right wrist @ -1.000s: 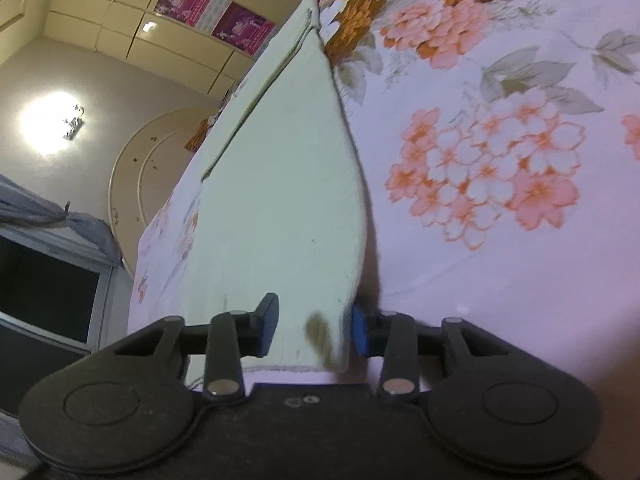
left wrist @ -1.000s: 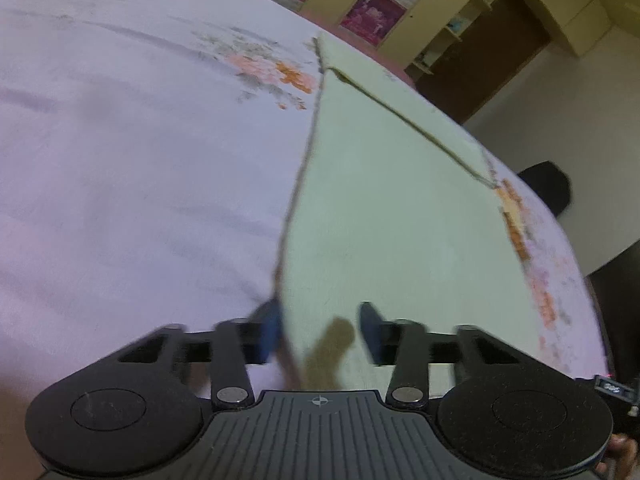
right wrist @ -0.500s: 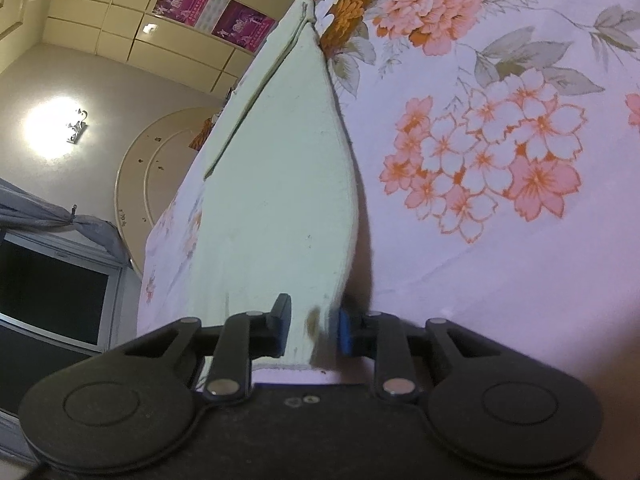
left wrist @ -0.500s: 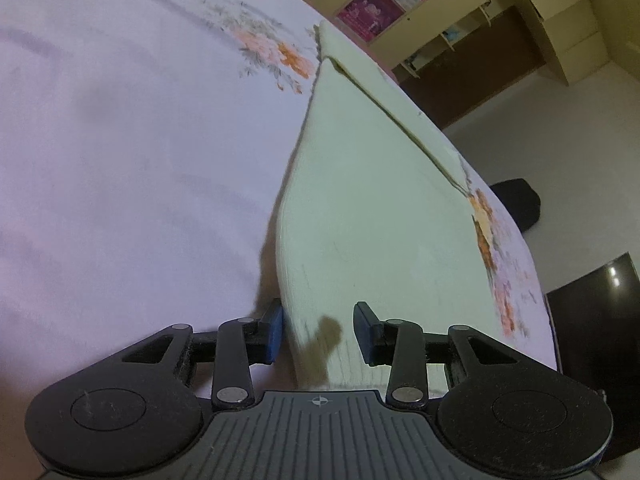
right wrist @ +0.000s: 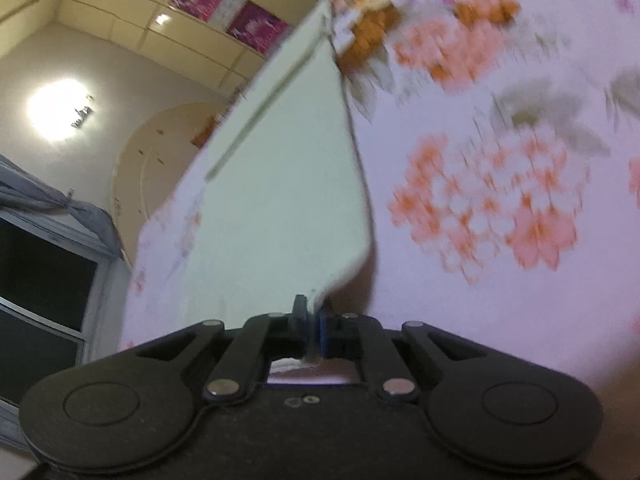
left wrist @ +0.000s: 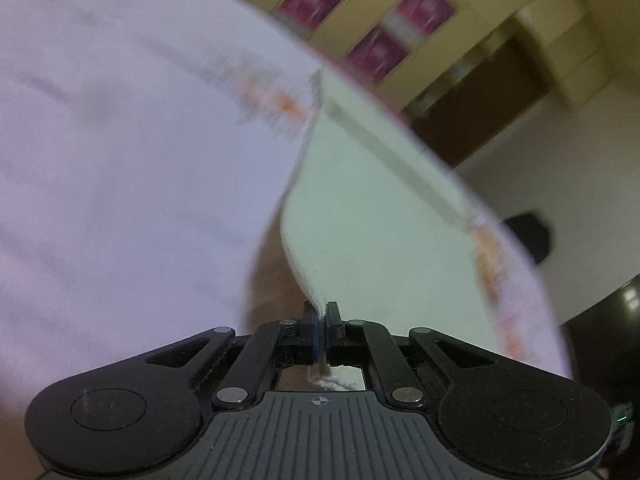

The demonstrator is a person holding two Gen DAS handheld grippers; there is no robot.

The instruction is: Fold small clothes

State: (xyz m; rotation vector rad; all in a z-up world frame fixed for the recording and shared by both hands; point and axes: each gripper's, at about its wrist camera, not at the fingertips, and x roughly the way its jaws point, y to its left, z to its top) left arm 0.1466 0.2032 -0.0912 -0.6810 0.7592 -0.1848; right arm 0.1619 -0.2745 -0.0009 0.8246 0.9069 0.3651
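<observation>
— Pale green cloth (left wrist: 372, 220) flat on floral bedsheet (left wrist: 120, 180), near corners pinched: left gripper (left wrist: 321, 334) clamped on one, right gripper (right wrist: 313, 330) on the other.

— Lift evenly, keep edge taut, carry over to far hem.

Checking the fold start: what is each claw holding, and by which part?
Both hold the pale green cloth: left claw shut on its near left corner, right claw shut on its near right corner.
</observation>
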